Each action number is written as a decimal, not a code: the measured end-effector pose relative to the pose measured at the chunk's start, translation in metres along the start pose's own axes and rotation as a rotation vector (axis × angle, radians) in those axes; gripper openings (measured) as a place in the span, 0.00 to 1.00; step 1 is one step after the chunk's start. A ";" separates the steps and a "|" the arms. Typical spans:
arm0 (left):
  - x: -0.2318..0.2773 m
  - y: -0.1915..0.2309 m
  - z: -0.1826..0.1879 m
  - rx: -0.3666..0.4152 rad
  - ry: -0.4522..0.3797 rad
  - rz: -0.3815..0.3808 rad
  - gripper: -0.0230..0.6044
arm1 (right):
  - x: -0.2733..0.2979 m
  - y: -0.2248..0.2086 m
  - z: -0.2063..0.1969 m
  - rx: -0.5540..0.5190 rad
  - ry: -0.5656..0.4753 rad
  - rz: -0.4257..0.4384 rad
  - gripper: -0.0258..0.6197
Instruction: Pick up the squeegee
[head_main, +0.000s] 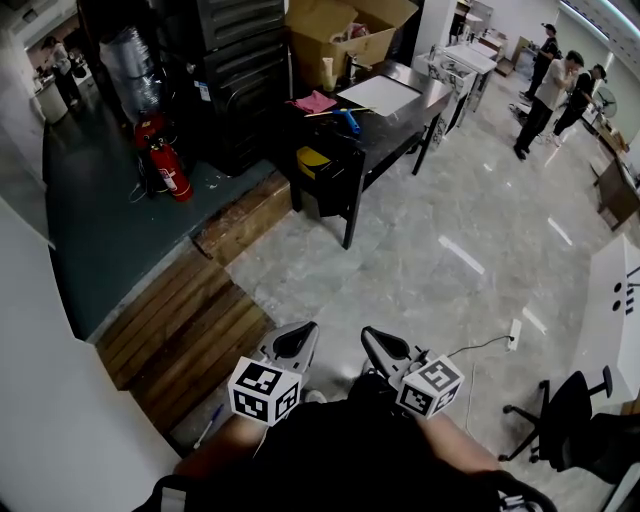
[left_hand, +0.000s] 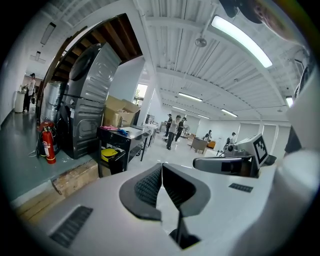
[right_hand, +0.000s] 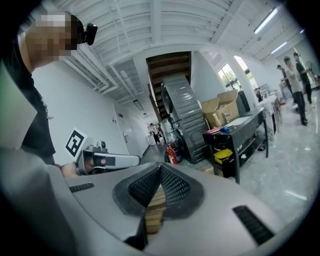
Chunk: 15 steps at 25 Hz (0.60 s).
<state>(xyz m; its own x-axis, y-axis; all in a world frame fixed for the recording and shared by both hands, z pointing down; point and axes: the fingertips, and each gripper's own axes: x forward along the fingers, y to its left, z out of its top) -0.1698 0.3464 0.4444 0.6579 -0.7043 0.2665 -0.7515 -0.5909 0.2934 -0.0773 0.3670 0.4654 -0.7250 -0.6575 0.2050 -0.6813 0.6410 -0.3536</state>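
Far ahead on the bench (head_main: 397, 130), by the pink cloth (head_main: 315, 102), probably the squeegee (head_main: 348, 121), blue, likely light and stiff with a soft edge, best grabbed by its handle, with left claw (head_main: 297, 338) and right claw (head_main: 378, 345) both closed tight on nothing.

Blue-handled squeegee (head_main: 347, 121), lying flat on dark table (head_main: 395, 132), beside pink cloth (head_main: 315, 102)

Dark table (head_main: 398, 128): top holds pink cloth (head_main: 315, 102), white sheet (head_main: 380, 95), blue-handled tool (head_main: 348, 121) | lower shelf: yellow item (head_main: 312, 160) | floor (head_main: 420, 250): red fire extinguisher (head_main: 172, 178), wooden planks (head_main: 190, 320) beside the table, white power strip (head_main: 514, 334), black office chair (head_main: 565, 420)
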 end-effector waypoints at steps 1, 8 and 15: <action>0.002 0.000 -0.001 -0.001 0.004 -0.002 0.06 | 0.000 -0.002 0.001 0.003 -0.001 -0.003 0.05; 0.027 0.008 0.010 0.014 0.004 0.011 0.06 | 0.006 -0.031 0.011 0.010 -0.007 -0.014 0.05; 0.064 0.013 0.022 0.012 0.011 0.015 0.06 | 0.016 -0.067 0.027 0.014 -0.015 -0.009 0.05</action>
<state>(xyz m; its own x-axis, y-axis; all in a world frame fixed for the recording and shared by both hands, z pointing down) -0.1383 0.2849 0.4453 0.6468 -0.7089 0.2813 -0.7620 -0.5850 0.2779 -0.0404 0.3031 0.4676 -0.7171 -0.6692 0.1948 -0.6864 0.6294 -0.3644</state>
